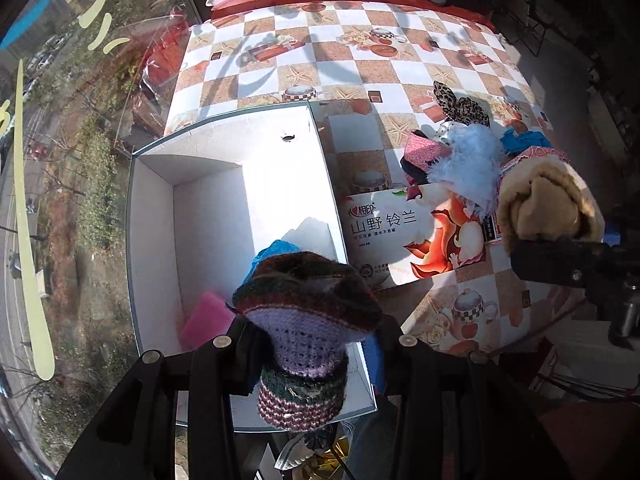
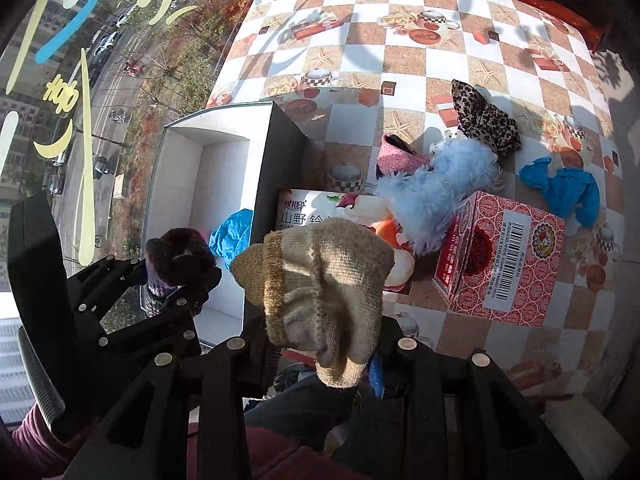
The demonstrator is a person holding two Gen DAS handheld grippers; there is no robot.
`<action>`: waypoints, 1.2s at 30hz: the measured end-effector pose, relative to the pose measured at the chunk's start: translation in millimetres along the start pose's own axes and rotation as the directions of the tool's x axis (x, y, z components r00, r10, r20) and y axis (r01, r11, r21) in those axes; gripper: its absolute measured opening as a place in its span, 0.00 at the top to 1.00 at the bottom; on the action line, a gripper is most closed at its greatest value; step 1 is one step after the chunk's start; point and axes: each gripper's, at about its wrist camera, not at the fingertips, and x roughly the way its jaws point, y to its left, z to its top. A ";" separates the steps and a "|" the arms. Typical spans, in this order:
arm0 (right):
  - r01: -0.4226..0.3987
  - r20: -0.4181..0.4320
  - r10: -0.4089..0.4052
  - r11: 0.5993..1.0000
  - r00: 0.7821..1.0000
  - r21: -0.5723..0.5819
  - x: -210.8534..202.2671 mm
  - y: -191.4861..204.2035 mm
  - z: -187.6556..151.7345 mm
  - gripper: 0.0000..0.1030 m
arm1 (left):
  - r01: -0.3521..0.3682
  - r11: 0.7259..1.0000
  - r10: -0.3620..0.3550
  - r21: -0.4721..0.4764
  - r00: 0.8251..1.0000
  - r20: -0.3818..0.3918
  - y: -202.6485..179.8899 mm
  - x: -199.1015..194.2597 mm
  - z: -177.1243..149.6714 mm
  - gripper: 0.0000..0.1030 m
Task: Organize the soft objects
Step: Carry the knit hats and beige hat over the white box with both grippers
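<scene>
My left gripper (image 1: 312, 344) is shut on a striped purple and dark knitted piece (image 1: 308, 320) and holds it over the near end of the white box (image 1: 208, 208). In the box lie a pink soft item (image 1: 204, 318) and a blue one (image 1: 276, 252). My right gripper (image 2: 320, 344) is shut on a beige knitted glove (image 2: 316, 280), held above the table's near edge, right of the box (image 2: 224, 184). The left gripper (image 2: 176, 276) shows in the right wrist view, and the glove (image 1: 548, 200) in the left wrist view.
On the checkered table (image 2: 400, 60) lie a light blue fluffy item (image 2: 436, 184), a pink knitted piece (image 2: 396, 156), a leopard print piece (image 2: 484, 116) and a blue item (image 2: 568, 188). A tissue pack (image 1: 404, 228) and a red carton (image 2: 504, 264) sit near the front. A window lies left.
</scene>
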 end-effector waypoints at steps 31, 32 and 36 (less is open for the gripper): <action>0.013 -0.072 -0.034 0.963 0.997 -0.269 43.2 107.8 42.4 0.65 | -0.061 0.951 0.056 -0.303 0.998 -0.024 91.8 21.3 -23.9 0.57; 0.012 -0.074 -0.033 0.963 0.997 -0.269 44.1 108.3 43.2 0.65 | -0.062 0.950 0.056 -0.305 0.998 -0.026 92.5 22.3 -23.5 0.57; 0.011 -0.078 -0.033 0.963 0.996 -0.270 47.3 110.6 47.5 0.65 | -0.062 0.948 0.055 -0.313 0.998 -0.030 94.2 24.2 -21.8 0.57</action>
